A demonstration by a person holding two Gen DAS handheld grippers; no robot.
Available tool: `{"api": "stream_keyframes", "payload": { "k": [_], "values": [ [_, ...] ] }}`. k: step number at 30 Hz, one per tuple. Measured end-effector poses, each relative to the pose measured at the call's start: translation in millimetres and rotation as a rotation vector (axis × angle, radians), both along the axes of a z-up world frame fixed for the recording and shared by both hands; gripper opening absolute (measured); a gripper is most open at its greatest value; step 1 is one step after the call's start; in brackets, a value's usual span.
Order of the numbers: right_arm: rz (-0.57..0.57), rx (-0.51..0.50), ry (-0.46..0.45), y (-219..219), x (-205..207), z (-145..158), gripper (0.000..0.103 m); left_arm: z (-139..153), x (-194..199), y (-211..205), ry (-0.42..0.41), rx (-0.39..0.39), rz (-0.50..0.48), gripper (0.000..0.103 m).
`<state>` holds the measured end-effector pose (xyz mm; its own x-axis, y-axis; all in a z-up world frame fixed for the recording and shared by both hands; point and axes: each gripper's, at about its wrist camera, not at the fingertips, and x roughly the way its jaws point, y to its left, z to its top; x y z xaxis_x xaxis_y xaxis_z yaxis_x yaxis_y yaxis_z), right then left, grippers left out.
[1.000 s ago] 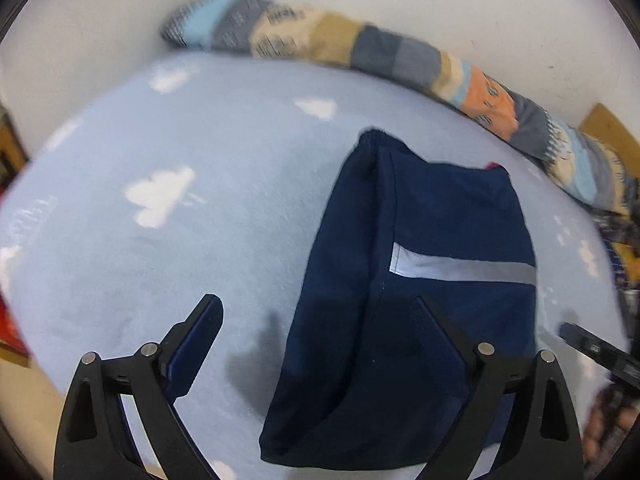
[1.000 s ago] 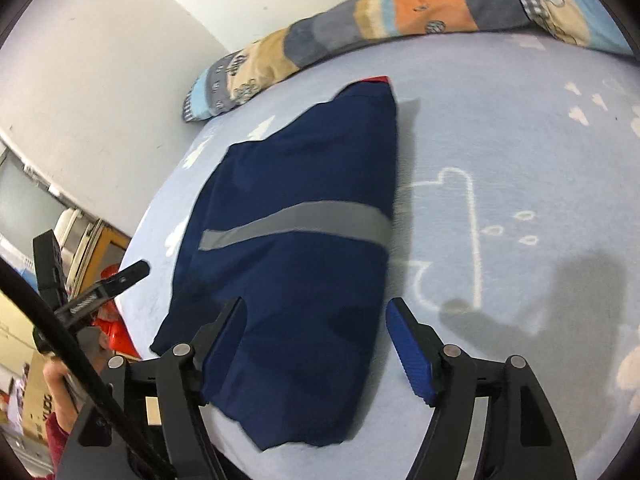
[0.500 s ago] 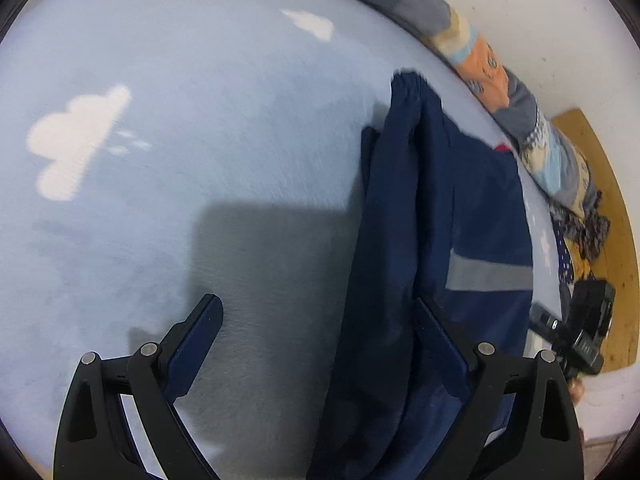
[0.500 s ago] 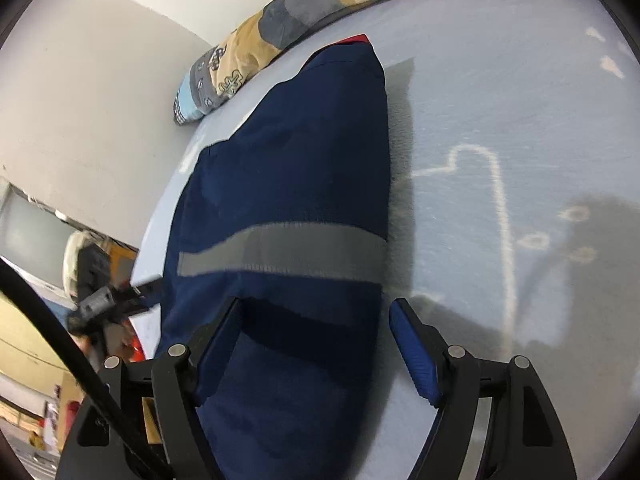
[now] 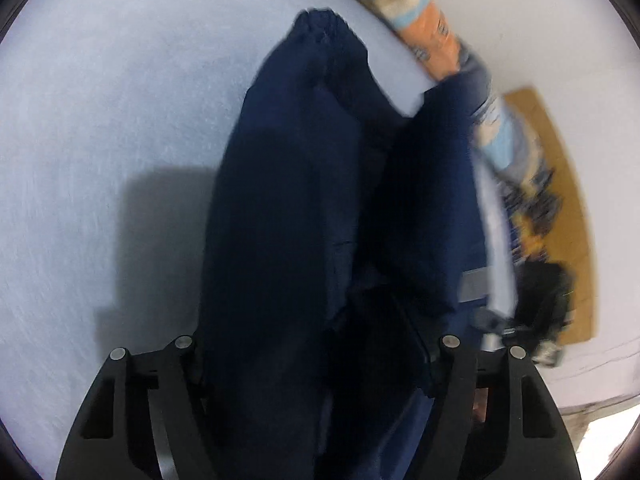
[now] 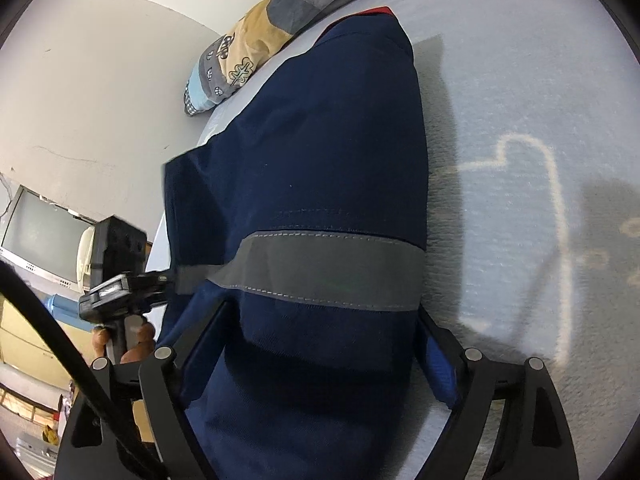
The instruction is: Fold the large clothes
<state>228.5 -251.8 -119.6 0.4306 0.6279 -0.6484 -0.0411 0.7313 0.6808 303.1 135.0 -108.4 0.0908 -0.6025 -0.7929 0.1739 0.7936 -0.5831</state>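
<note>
A folded navy garment [image 6: 320, 168] with a grey reflective stripe [image 6: 328, 270] lies on the light blue bed. My right gripper [image 6: 320, 364] is wide open, its fingers straddling the garment's near end. In the left wrist view the navy garment [image 5: 288, 208] fills the middle, bunched and partly lifted at its right edge. My left gripper [image 5: 312, 364] stands wide apart with the cloth lying between its fingers; it is blurred. The left gripper also shows in the right wrist view [image 6: 160, 280], at the garment's left edge by the stripe.
A patchwork quilt roll [image 6: 280, 28] lies along the wall at the bed's far edge, also in the left wrist view [image 5: 444, 40]. The blue sheet [image 6: 520, 120] extends right of the garment. An old TV [image 6: 44, 236] stands beyond the bed's left side.
Both grippers have moved in onto the garment's near end, which now lies between their fingers. The garment's left edge has risen and bunched.
</note>
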Motion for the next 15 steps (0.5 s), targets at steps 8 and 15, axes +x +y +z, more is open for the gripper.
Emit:
{"api": "stream_keyframes", "payload": {
  "k": [8, 15],
  "values": [
    [0.01, 0.014, 0.0, -3, 0, -4, 0.09, -8, 0, 39, 0.035, -0.209, 0.066, 0.066],
    [0.004, 0.012, 0.0, -5, -3, -5, 0.09, 1, -9, 68, 0.015, -0.358, 0.108, 0.08]
  ]
}}
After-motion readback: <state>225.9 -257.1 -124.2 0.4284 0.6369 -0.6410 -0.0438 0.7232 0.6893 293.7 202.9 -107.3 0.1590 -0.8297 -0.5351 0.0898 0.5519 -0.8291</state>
